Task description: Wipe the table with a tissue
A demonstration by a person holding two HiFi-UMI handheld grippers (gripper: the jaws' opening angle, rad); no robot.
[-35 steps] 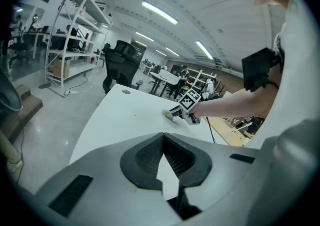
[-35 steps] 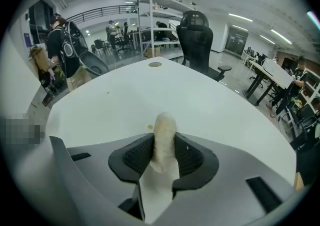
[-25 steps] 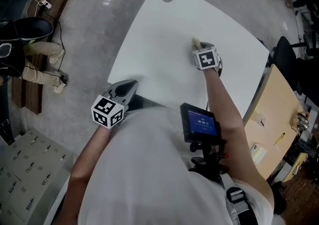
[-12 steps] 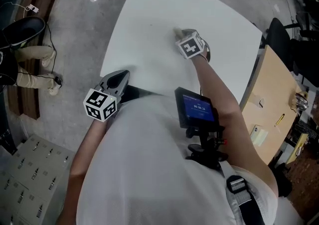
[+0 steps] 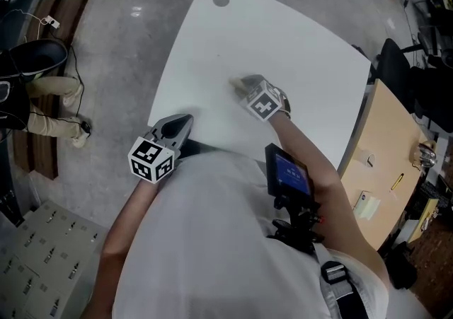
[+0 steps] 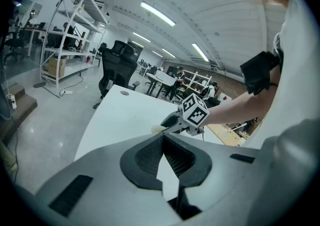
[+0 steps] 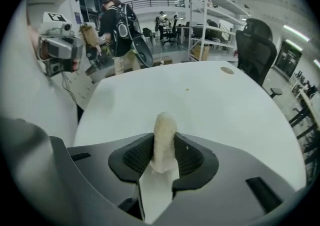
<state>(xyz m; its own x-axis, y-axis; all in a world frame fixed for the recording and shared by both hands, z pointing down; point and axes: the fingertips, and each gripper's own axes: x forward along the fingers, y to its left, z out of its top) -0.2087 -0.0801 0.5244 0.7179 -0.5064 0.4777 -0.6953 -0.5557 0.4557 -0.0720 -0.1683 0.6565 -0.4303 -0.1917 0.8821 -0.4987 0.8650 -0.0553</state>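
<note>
1. Tissue (image 7: pixel 164 137): rolled wad, centre of the head view, pinched by my right gripper (image 7: pixel 164 152) against the table (image 5: pixel 304 49).
2. Left gripper (image 6: pixel 167 157): tongs pressed together, empty, lower left.
3. Risk, as I judged it: sideways drag could pull the wad loose.

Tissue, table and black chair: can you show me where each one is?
tissue (image 7: pixel 164 135): right gripper view, middle of the rolled wad between the jaws.
table (image 5: pixel 297 49): head view, bare white top.
chair (image 7: pixel 256 52): right gripper view, its black backrest.
</note>
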